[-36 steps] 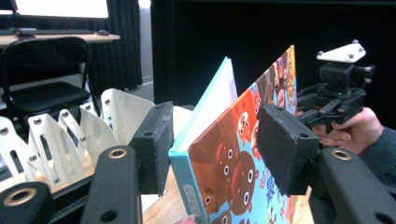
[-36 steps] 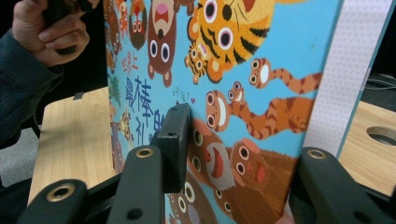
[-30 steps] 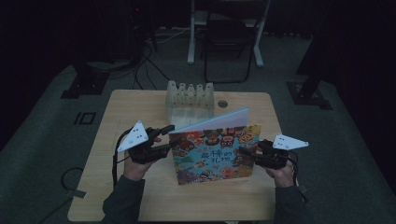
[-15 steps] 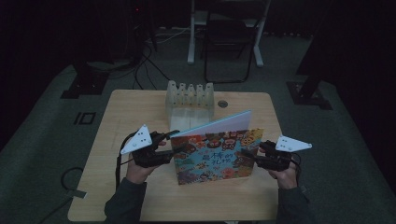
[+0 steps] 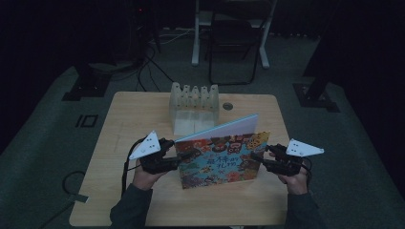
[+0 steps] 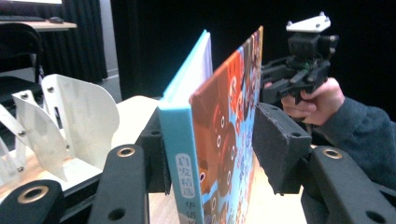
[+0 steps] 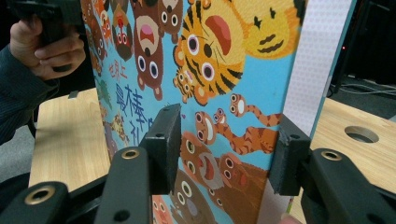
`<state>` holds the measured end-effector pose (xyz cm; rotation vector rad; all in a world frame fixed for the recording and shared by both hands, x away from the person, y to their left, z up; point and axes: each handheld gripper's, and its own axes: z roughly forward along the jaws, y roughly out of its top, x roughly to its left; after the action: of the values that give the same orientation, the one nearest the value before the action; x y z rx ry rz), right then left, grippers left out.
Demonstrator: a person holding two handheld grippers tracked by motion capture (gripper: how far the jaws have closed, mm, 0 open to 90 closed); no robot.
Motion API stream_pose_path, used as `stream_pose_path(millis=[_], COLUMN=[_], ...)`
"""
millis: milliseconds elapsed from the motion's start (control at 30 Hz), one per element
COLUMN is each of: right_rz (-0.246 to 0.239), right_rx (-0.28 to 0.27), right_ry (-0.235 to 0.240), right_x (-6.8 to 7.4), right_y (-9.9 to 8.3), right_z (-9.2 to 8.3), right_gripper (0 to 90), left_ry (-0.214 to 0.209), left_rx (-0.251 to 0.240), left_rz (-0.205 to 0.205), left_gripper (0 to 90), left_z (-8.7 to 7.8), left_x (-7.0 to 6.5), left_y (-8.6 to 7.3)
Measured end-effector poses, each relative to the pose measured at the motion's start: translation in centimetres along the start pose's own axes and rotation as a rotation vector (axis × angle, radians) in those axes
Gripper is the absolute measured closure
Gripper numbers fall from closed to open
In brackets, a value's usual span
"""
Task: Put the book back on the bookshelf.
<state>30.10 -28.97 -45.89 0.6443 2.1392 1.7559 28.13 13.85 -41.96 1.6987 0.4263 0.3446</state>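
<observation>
On the wooden table (image 5: 119,124), our left gripper (image 5: 177,160) straddles the spine of the upright picture book (image 5: 219,160), jaws parted. A white rack (image 5: 193,107) stands behind. Our right gripper (image 5: 258,160) brackets the book's open edge, jaws apart. The surrounding room is dark.

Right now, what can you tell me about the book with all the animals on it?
The picture book stands upright on its bottom edge on the wooden table, slightly open. Its hard front cover is bright blue and crowded with cartoon animals, a tiger among them, plus printed characters. The spine is light blue with a white label. The left gripper has its jaws on either side of the spine end, and the right gripper straddles the opposite edge. A white slotted rack sits behind it.
</observation>
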Motion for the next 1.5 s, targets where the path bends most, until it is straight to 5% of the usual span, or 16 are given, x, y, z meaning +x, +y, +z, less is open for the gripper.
stream_pose_path(millis=[467,1133,1500], right_rz=[0.007,0.029,0.039], right_rx=[-0.010,-0.045,-0.052], right_ry=[-0.032,-0.075,-0.084], right_x=[-0.2,-0.8,-1.0], right_y=[-0.1,-0.5,-0.8], right_z=[-1.1,-2.7,-3.0], right_gripper=[51.8,51.5,51.4], left_ry=[-0.021,0.001,-0.005], left_rx=[0.018,0.014,0.014], left_rz=[0.027,0.074,0.071], left_gripper=[60.6,76.1,67.2], left_z=[1.2,1.7,2.3], left_x=[-0.7,-1.7,-1.8], left_y=[-0.7,-1.1,-1.6])
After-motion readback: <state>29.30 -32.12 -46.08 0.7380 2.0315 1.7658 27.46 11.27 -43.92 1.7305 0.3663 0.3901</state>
